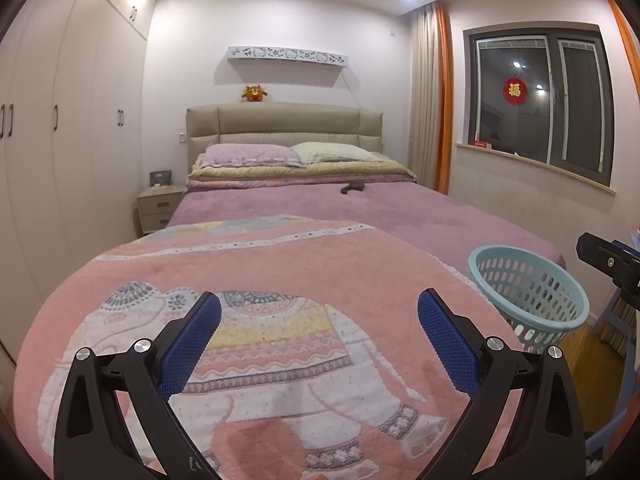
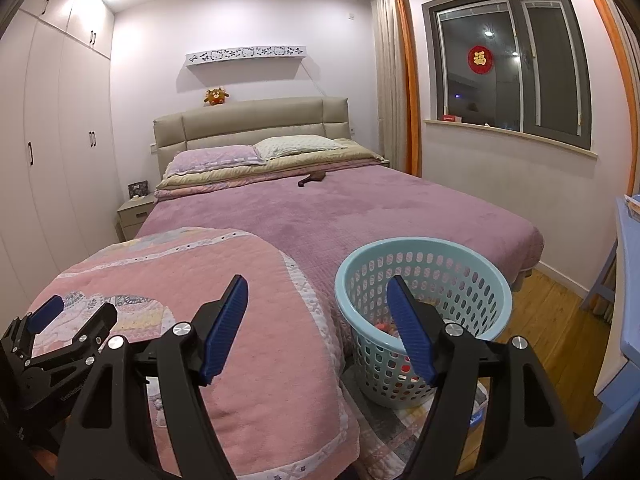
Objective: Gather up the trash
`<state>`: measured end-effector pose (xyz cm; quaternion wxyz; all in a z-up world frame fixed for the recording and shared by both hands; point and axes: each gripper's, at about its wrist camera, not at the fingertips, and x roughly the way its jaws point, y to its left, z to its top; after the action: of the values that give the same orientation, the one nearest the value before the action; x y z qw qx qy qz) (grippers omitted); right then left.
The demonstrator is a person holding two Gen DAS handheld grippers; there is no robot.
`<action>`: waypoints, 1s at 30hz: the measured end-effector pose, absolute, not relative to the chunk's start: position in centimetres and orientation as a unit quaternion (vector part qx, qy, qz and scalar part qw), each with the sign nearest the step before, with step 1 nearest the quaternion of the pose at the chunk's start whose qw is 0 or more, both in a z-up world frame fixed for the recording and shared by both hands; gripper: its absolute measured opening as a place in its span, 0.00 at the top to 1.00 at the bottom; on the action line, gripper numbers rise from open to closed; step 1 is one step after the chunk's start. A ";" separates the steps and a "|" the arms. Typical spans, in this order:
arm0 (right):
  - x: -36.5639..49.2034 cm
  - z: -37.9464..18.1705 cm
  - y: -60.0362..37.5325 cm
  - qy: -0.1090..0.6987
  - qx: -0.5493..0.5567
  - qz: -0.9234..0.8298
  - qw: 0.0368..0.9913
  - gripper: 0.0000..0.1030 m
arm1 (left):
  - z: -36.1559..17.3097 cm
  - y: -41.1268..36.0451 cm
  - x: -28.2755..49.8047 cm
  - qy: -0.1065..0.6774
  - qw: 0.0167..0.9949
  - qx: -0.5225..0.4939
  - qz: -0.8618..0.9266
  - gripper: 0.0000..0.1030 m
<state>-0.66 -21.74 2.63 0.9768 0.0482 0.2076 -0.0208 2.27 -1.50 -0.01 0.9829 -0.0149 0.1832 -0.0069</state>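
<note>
Left hand-held gripper (image 1: 320, 336): hanging over the pink blanket (image 1: 280, 280) at the foot of the bed (image 1: 420, 216), jaws spread wide, gripping nothing.
Right hand-held gripper (image 2: 320, 320): hovering between the blanket edge and the basket (image 2: 424, 248), jaws also spread wide and carrying nothing.
Basket: standing on the floor just beside the bed's foot corner; something red and orange is showing inside near the bottom, too hidden by the wall holes and the right fingers to name.
Trash already in: judging from that coloured content, some collecting is likely done.
Trash left: no wrapper or paper scrap is showing on the blanket or on the purple cover.
Dark object (image 2: 312, 178): lying on the purple cover near the pillows (image 2: 256, 152), well apart from both grippers; too small to tell whether it is trash or a belonging.
Floor: only a strip of wood (image 2: 540, 312) and a patterned rug (image 2: 392, 432) is showing beside the basket, and no litter is visible there.
Progress: seemingly late in the task or between pickups, since both grippers are idling unloaded.
Remaining: likely checking the far end of the bed and any hidden floor areas.
</note>
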 end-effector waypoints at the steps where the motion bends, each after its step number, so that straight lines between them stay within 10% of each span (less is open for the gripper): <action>1: -0.6 2.6 -21.7 0.208 0.048 -0.020 0.977 0.34 | 0.0 -1.5 2.3 0.185 0.983 -0.016 -0.007 0.07; 30: -0.7 2.4 -21.6 0.216 0.050 -0.009 0.975 0.34 | 0.0 -0.9 2.4 0.197 0.980 -0.028 -0.007 0.07</action>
<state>-0.72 -21.63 2.37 0.9751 0.0498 0.2160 -0.0094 2.43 -0.93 -0.01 0.9800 -0.0278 0.1971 -0.0072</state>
